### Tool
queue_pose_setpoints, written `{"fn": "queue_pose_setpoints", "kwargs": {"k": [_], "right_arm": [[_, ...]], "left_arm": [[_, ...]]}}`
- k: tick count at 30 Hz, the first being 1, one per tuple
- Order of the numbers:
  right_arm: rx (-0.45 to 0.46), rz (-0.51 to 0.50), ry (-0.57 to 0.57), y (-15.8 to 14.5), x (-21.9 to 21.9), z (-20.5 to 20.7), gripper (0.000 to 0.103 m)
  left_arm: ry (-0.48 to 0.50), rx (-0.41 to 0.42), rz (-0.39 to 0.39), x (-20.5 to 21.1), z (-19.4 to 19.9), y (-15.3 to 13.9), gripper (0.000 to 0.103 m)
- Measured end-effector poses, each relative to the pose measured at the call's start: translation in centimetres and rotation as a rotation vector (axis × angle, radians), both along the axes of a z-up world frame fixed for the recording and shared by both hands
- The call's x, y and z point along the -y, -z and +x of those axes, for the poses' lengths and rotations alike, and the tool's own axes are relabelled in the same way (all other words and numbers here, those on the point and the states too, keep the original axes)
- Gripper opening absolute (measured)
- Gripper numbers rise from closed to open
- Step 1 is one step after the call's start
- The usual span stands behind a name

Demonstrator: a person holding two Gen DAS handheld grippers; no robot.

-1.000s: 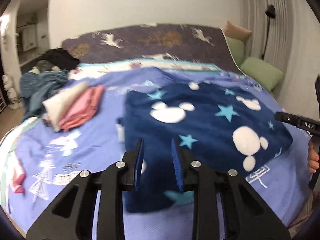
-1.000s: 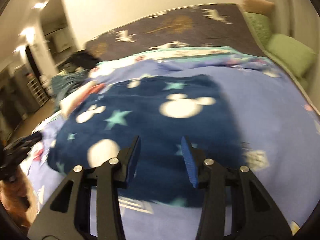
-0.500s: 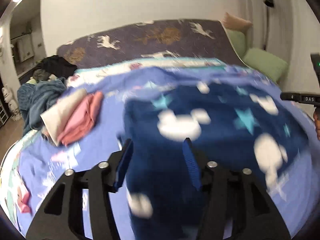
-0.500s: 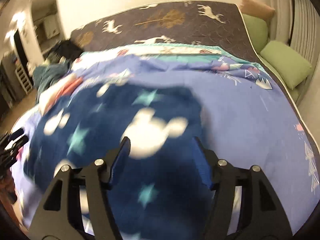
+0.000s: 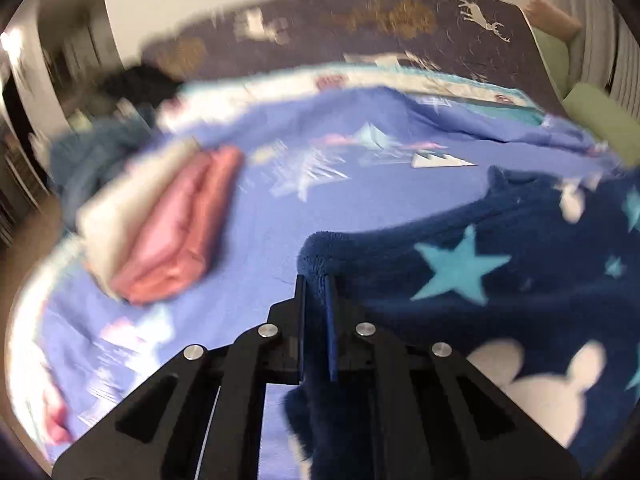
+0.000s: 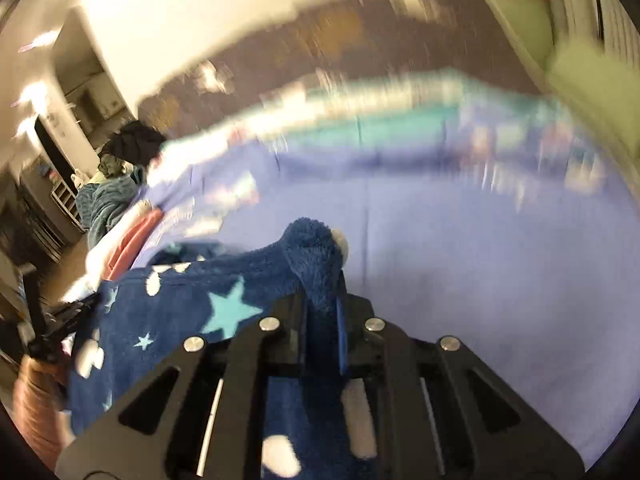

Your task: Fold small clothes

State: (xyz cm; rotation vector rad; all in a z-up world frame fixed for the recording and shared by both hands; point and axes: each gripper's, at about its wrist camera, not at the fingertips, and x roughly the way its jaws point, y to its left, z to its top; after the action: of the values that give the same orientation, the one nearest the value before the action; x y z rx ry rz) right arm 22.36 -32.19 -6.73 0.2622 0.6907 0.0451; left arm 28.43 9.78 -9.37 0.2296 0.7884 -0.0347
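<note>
A dark blue fleece garment [image 5: 500,280] with turquoise stars and white mouse-head shapes lies on the bed. My left gripper [image 5: 315,280] is shut on its left corner, and the fabric hangs down between the fingers. My right gripper [image 6: 322,276] is shut on another corner of the same garment [image 6: 192,308], which bunches up above the fingertips. The left gripper [image 6: 48,332] also shows at the far left of the right wrist view, at the garment's other edge.
The bed has a lilac printed cover [image 5: 360,184]. A folded pink and cream stack [image 5: 160,224] lies to the left. A teal and dark clothes heap [image 6: 108,196] sits at the bed's far left. Green cushions [image 5: 600,116] line the right wall.
Both grippers went from open above the spread garment to shut on its corners. Both views have swung, and the garment's corners are lifted off the bed.
</note>
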Motion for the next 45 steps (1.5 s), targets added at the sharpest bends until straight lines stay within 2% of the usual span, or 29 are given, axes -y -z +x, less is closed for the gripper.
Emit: {"fn": "queue_pose_setpoints", "kwargs": {"k": [1,2,3,4,5,6,9,10,11,12,13,15,17,19,20,21,22,23,24,29,30,33,35,36,37,38,39,41,45], "right_arm": [[-0.012,-0.081,0.037,0.3,-0.4,0.0,0.031],[-0.071,-0.184,0.096,1.2,-0.6,0.7,0.042],[-0.164,-0.278,0.153,2.5,-0.6,1.6,0.041],[-0.212,-0.304,0.177,3.2,-0.5,1.7,0.032],[-0.226,-0.302,0.189,3.2,-0.5,1.4,0.031],[-0.192,-0.3,0.2,2.4,-1.0,0.3,0.031],[-0.082,-0.348,0.17,-0.9,-3.9,-3.7,0.041],[-0.061,-0.331,0.142,-1.9,-4.8,-4.6,0.041],[-0.043,-0.288,0.1,-2.9,-6.1,-5.8,0.042],[-0.023,-0.209,0.027,-3.9,-7.9,-7.6,0.046],[-0.019,-0.161,-0.036,-4.2,-9.3,-8.6,0.047],[-0.022,-0.105,-0.158,-4.1,-13.5,-11.4,0.046],[-0.023,-0.109,-0.176,-3.4,-16.2,-13.6,0.046],[-0.101,-0.104,-0.174,-0.1,-18.7,-15.2,0.04],[-0.222,-0.085,-0.173,2.9,-19.4,-15.1,0.038],[-0.262,-0.069,-0.16,4.8,-19.8,-15.1,0.038],[-0.205,-0.083,-0.144,5.6,-20.1,-15.7,0.038],[-0.179,-0.147,-0.14,5.2,-21.0,-16.4,0.038],[-0.186,-0.148,-0.131,4.9,-21.2,-16.4,0.039],[-0.257,-0.074,-0.137,3.3,-20.1,-15.1,0.042],[-0.233,-0.079,-0.124,2.0,-19.9,-14.8,0.047],[-0.124,-0.17,-0.091,-0.5,-20.1,-14.0,0.051],[-0.119,-0.165,-0.084,-0.2,-20.0,-12.9,0.052],[-0.163,-0.145,-0.094,1.0,-20.0,-11.8,0.052],[-0.261,-0.119,-0.109,3.4,-19.9,-10.5,0.052],[-0.296,-0.101,-0.108,4.8,-19.5,-9.9,0.053],[-0.265,-0.109,-0.106,5.5,-19.6,-9.9,0.053],[-0.253,-0.163,-0.115,4.9,-20.3,-10.3,0.053],[-0.244,-0.117,-0.105,2.5,-19.9,-9.7,0.049]], "left_arm": [[-0.041,0.024,0.084,0.2,-0.3,0.7,0.008],[-0.091,0.031,0.163,0.1,-0.1,1.5,0.008],[-0.102,0.027,0.176,-0.1,0.2,1.8,0.008],[-0.103,0.013,0.119,-1.0,-0.1,1.9,0.008],[-0.105,0.014,0.08,-1.6,-0.4,1.6,0.009],[-0.107,0.024,0.03,-2.6,-1.2,0.8,0.009],[-0.112,0.055,-0.015,-3.5,-3.2,-1.5,0.009],[-0.076,0.073,-0.06,-3.4,-4.4,-2.7,0.011],[-0.034,0.094,-0.102,-3.1,-5.8,-3.8,0.02],[-0.007,0.106,-0.12,-2.7,-6.5,-4.4,0.026],[0.031,0.122,-0.138,-2.1,-7.8,-5.0,0.039],[0.099,0.125,-0.169,-0.9,-9.8,-5.2,0.048],[0.149,0.107,-0.176,0.5,-11.5,-4.2,0.056],[0.186,0.044,-0.15,1.6,-12.4,-1.5,0.057],[0.176,0.0,-0.123,2.1,-12.4,0.6,0.06],[0.168,0.007,-0.111,2.2,-12.6,1.7,0.061],[0.166,0.049,-0.1,2.4,-13.3,2.2,0.061],[0.165,0.055,-0.089,2.5,-13.4,1.9,0.061],[0.16,0.051,-0.083,2.7,-13.5,1.5,0.061],[0.151,0.042,-0.129,2.1,-13.6,1.3,0.062],[0.149,0.039,-0.147,1.9,-13.7,1.4,0.062],[0.141,0.032,-0.164,1.6,-13.6,1.2,0.062],[0.138,0.032,-0.158,1.7,-13.7,1.2,0.063],[0.138,0.033,-0.155,1.7,-13.7,1.3,0.063],[0.138,0.032,-0.155,1.8,-13.7,1.3,0.063],[0.14,0.031,-0.156,1.8,-13.7,1.3,0.064],[0.14,0.03,-0.156,1.7,-13.7,1.4,0.064],[0.139,0.03,-0.16,1.6,-13.7,1.5,0.064],[0.134,0.028,-0.174,1.4,-13.5,1.5,0.066]]}}
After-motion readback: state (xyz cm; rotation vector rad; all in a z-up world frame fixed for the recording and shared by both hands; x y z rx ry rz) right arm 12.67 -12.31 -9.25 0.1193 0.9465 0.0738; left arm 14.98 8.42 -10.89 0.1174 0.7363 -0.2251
